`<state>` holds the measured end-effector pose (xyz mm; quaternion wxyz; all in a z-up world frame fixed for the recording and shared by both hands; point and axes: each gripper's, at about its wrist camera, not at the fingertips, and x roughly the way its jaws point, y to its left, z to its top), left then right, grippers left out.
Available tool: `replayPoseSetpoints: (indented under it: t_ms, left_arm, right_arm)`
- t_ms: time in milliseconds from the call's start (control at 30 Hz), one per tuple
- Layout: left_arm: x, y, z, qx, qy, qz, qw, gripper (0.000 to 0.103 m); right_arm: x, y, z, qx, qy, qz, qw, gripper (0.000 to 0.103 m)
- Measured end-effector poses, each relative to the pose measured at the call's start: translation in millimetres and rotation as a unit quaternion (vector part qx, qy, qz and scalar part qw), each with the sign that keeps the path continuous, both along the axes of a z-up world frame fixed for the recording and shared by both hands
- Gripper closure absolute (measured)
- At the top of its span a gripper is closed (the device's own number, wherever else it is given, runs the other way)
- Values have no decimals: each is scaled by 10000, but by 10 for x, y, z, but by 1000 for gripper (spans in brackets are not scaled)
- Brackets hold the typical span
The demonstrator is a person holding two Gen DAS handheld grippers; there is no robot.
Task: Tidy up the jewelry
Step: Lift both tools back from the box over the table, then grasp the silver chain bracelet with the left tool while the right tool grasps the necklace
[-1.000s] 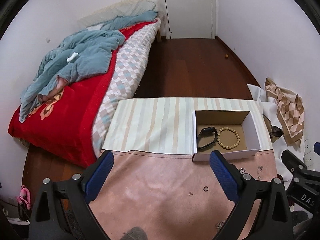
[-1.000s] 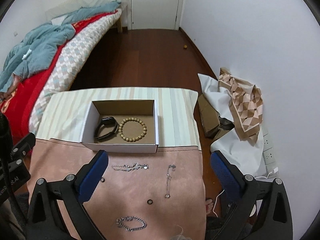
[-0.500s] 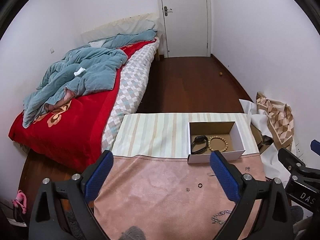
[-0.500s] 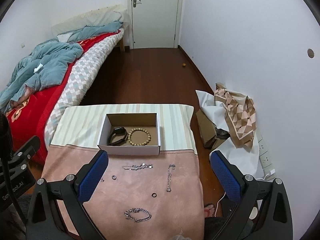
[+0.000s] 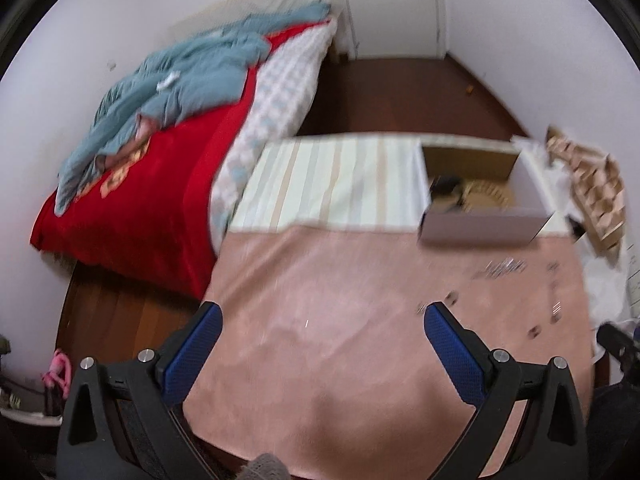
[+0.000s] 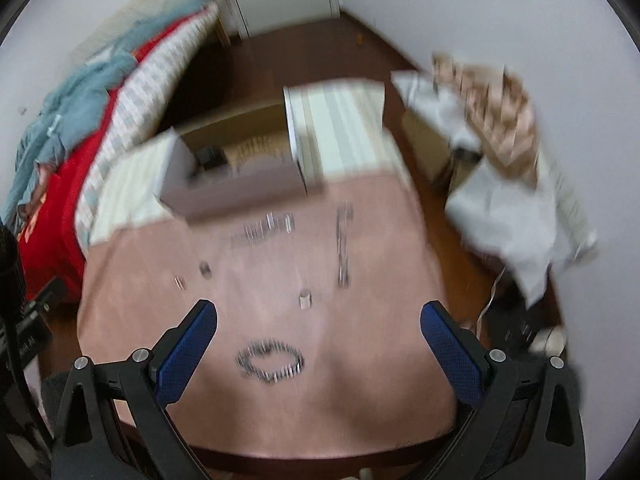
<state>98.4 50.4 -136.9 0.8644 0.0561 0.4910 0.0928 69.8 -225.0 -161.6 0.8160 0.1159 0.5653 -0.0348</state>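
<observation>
A bed [image 5: 168, 184] with a red blanket [image 5: 132, 216] and a rumpled blue-grey quilt [image 5: 180, 80] fills the left of the frame. A white door [image 5: 396, 4] stands at top centre above a dark wooden floor [image 5: 400, 92]. At right, a beige patterned cloth [image 6: 492, 112] lies on white sheeting [image 6: 516, 216]. A pink object [image 5: 58, 372] sits at lower left, blurred.

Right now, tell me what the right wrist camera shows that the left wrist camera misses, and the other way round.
Only the right wrist view shows the looped chain bracelet lying near the open right gripper.

Only the left wrist view shows the open left gripper and something pink on the floor beside the bed.

Both show the cardboard box holding a dark band and a bead bracelet, and loose jewelry, blurred, on the pink cloth.
</observation>
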Motion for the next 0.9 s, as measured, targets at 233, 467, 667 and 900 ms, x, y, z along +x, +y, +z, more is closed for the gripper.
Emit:
replayPoseSetpoints:
  t_ms: [233,467,667,900]
  left_arm:
    - [-62,53,-593,138,702,100,9974,0]
    - [-165,-351,-812,-388,1038,-576,9922,0]
    - [-125,-982,-1033,-739,1503,-1539,9738,1]
    - [-83,-1469,-1211,-385,1722,-2350,9558,21]
  right_arm:
    - [-149,104,-876,270,787,73,9965,27]
    - [-168,-137,-940,393,640,-250,9969,40]
    - [-209,-443,-935,462,603,-564,9955,48]
    - [-275,-746,-938,563,578,-868,9929,48]
